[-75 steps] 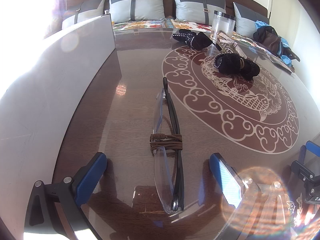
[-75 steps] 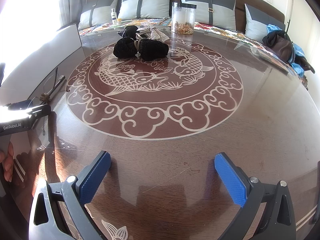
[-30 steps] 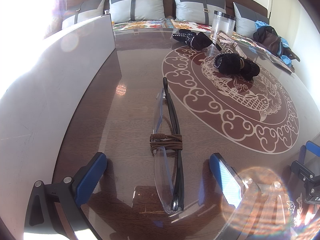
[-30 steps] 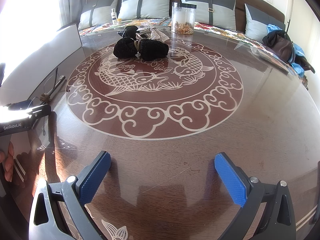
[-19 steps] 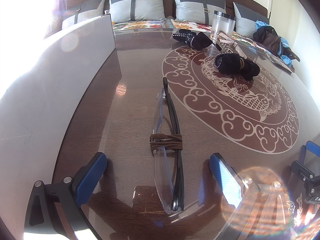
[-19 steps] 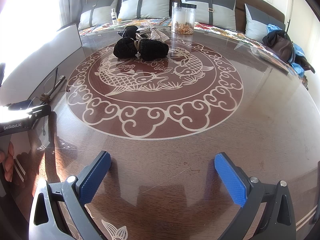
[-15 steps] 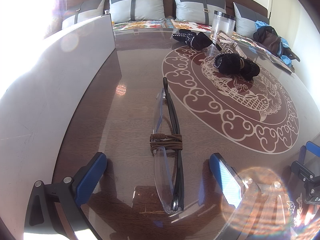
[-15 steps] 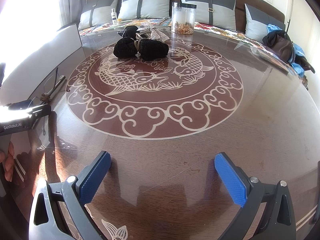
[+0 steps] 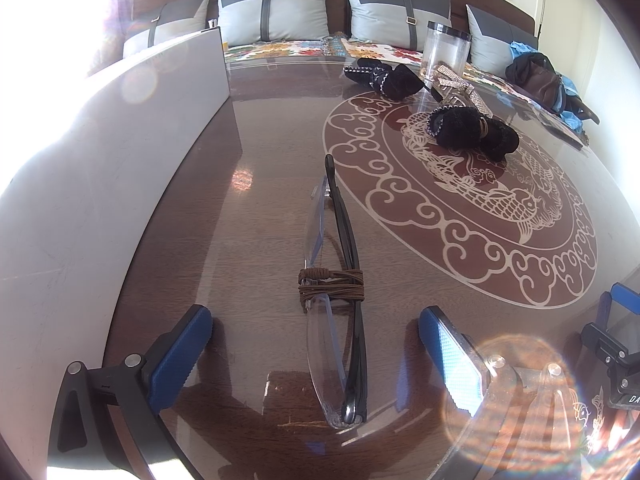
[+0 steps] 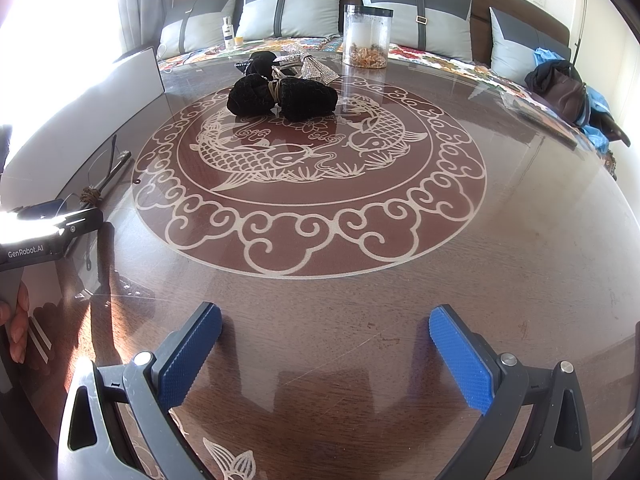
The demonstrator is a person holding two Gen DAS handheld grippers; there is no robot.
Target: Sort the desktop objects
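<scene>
Two grippers sit low over a glass-topped wooden table (image 10: 520, 264), both spread wide and gripping nothing. Left gripper (image 9: 316, 344): blue-padded fingers (image 9: 182, 350) stand well apart on either side of a folded pair of glasses (image 9: 340, 312), neither pad touching it. The glasses lie flat on the glass, lengthwise along the view, black temples stacked beside clear rimless lenses, with brown cord (image 9: 332, 286) wound around the middle. From the right wrist view the same glasses (image 10: 108, 178) show at far left, just outside the round fish-and-cloud medallion (image 10: 312, 176). Right gripper (image 10: 324, 344): jaws equally wide, bare tabletop between them, tips near the medallion's near edge. Farther up the table, on the medallion, a black fuzzy bundle (image 10: 280, 98) lies tied at its waist with a tan band. Behind it rest a second black piece (image 9: 384, 78) with pale trim and a glittery silver bow (image 10: 306, 66); whether they touch cannot be told. A clear jar (image 10: 366, 36) with a dark lid stands upright near the far rim, brownish bits at its bottom. A white panel (image 9: 100, 152) runs along the table's left side. Grey cushions (image 10: 296, 10) line a bench beyond, with a small bottle (image 10: 229, 32) and a heap of dark and blue clothing (image 10: 568, 92) at right.
</scene>
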